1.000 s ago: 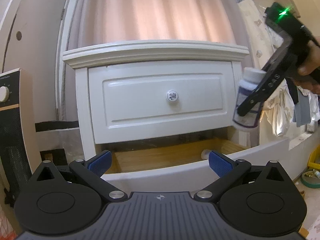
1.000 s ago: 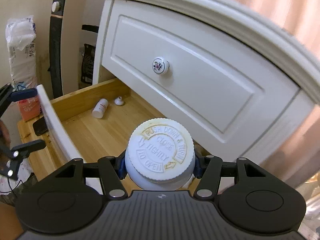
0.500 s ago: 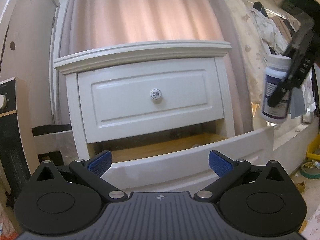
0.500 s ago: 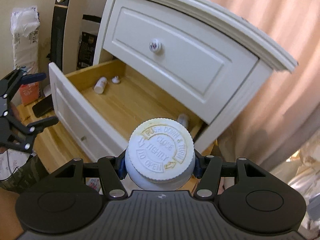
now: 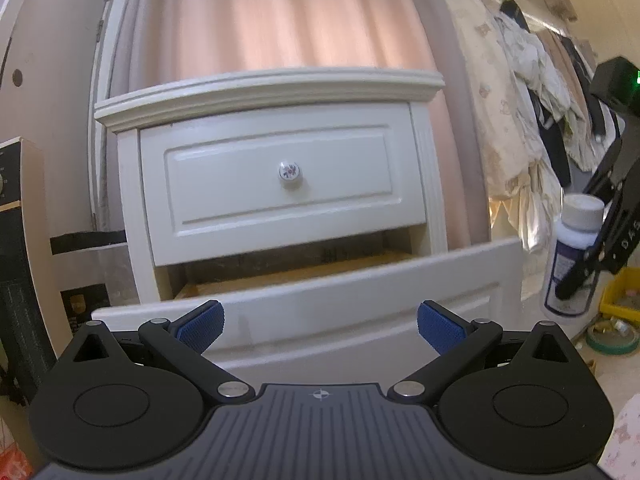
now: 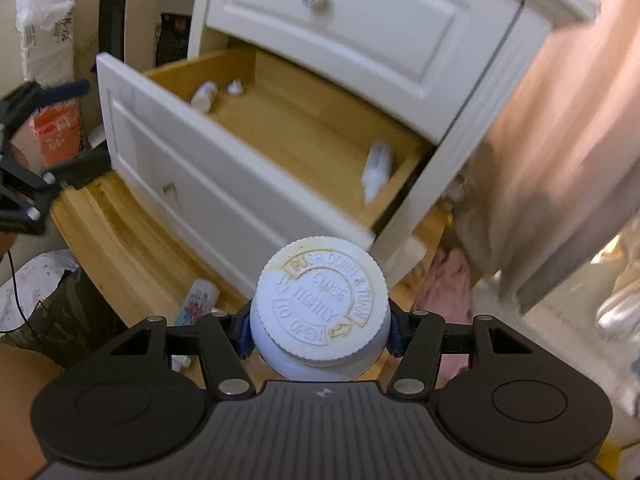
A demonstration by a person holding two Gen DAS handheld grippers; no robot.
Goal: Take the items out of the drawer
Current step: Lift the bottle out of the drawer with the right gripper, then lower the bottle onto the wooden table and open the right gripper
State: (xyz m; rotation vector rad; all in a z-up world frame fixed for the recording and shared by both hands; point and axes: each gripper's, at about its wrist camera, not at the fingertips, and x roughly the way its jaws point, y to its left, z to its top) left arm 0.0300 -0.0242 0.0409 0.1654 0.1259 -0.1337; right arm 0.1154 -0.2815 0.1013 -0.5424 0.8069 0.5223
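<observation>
My right gripper point(image 6: 318, 330) is shut on a white pill bottle point(image 6: 322, 304) with a child-proof cap. It holds the bottle in the air to the right of the open lower drawer point(image 6: 224, 188), over the wooden floor. The bottle also shows at the right of the left wrist view point(image 5: 572, 256). In the drawer lie a small white bottle point(image 6: 205, 96), a small white cap point(image 6: 235, 88) and a blurred white bottle point(image 6: 376, 170) at its right end. My left gripper point(image 5: 320, 324) is open and empty, facing the drawer front point(image 5: 320, 308).
The white nightstand's upper drawer point(image 5: 280, 184) is shut, with a round knob point(image 5: 289, 171). A small tube point(image 6: 198, 300) lies on the floor below the drawer. A pink curtain point(image 6: 560, 140) hangs to the right. A heater point(image 5: 16, 264) stands at the left. Clothes point(image 5: 520, 80) hang at the right.
My right gripper has carried the pill bottle out of the drawer, back and to the right. My left gripper has drawn back from the drawer, still open.
</observation>
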